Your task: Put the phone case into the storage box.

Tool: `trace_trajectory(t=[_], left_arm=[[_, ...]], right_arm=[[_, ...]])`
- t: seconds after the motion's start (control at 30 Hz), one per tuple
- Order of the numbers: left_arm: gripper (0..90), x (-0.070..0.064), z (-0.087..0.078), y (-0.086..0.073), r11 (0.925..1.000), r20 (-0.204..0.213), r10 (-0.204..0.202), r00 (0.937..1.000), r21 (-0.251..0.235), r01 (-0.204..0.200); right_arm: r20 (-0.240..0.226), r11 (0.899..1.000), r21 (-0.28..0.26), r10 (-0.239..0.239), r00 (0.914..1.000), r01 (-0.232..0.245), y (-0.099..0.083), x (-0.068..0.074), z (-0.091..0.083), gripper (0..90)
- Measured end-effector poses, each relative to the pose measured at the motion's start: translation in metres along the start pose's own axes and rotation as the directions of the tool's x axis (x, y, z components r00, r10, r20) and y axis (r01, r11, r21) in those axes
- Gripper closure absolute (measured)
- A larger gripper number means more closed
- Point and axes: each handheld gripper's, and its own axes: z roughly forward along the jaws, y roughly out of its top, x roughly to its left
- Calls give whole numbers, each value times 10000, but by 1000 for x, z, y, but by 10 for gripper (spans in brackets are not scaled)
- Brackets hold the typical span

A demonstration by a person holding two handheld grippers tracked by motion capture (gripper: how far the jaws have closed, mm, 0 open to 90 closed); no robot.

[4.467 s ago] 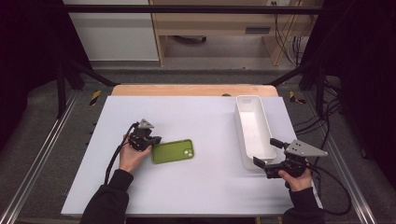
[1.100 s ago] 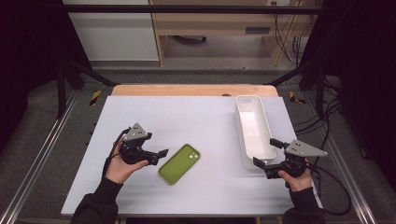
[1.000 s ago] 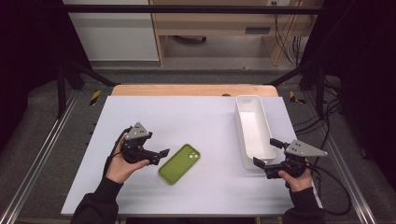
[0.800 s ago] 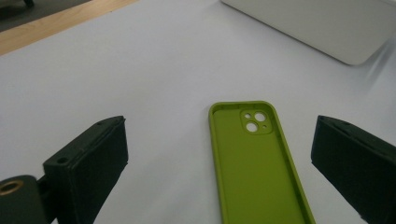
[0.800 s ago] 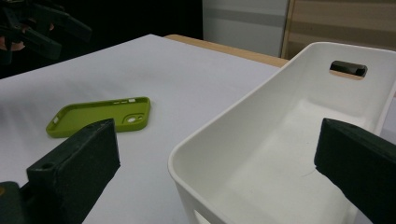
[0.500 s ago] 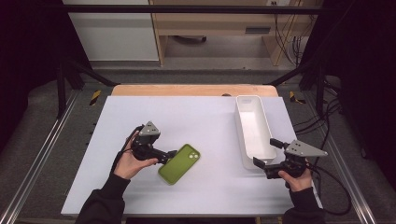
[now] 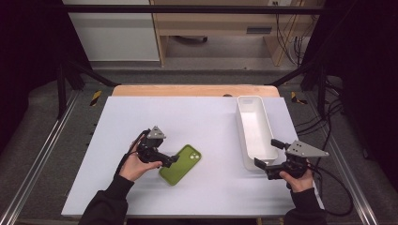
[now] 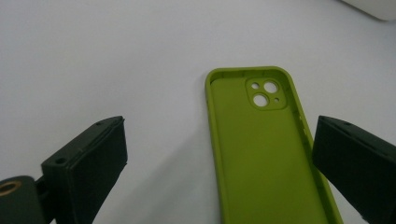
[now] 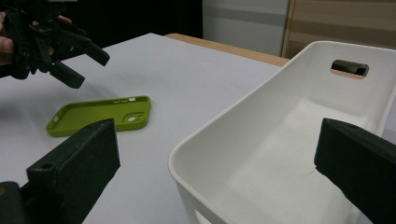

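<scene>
Since half a second ago my left gripper [image 7: 174,160] has slid in toward the phone case [image 7: 180,164]; a few seconds back that case lay square to the table edge, and now it sits turned on a diagonal, its camera end pointing up toward the bin [image 7: 255,131]. It lies flat on the white table [image 7: 197,117], open side up, well to the left of the bin and clear of it.

Both of my grippers are spread wide and hold nothing. In the left gripper view the case [image 8: 268,149] lies between the jaws, nearer the right one, with no contact I can make out. My right gripper [image 7: 264,165] hangs just beside the bin's near end, its jaws straddling the rim in the right gripper view [image 9: 280,154].

I judge the case to be light, thin and rubbery — soft enough to bow if squeezed hard across its width, and grippy rather than slick. Lying flat, it offers little to get under. The best hold, I think, is on one raised long side wall, pinched gently — away from the camera cutouts [image 8: 262,93], where the material is weakest.
</scene>
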Motion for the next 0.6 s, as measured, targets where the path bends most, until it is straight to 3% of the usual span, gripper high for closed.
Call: trace_trajectory(t=[0.3, 0.6], left_arm=[[46, -1, 10, -6, 9992, 97, -66, 9999, 400, 62], [169, -2, 15, -13, 9974, 84, -341, 9994, 643, 335]], right_arm=[[-17, 10000, 19, 8, 10000, -8, 0, 0, 0, 5], [-17, 10000, 38, -4, 10000, 4, 0, 0, 1, 5]])
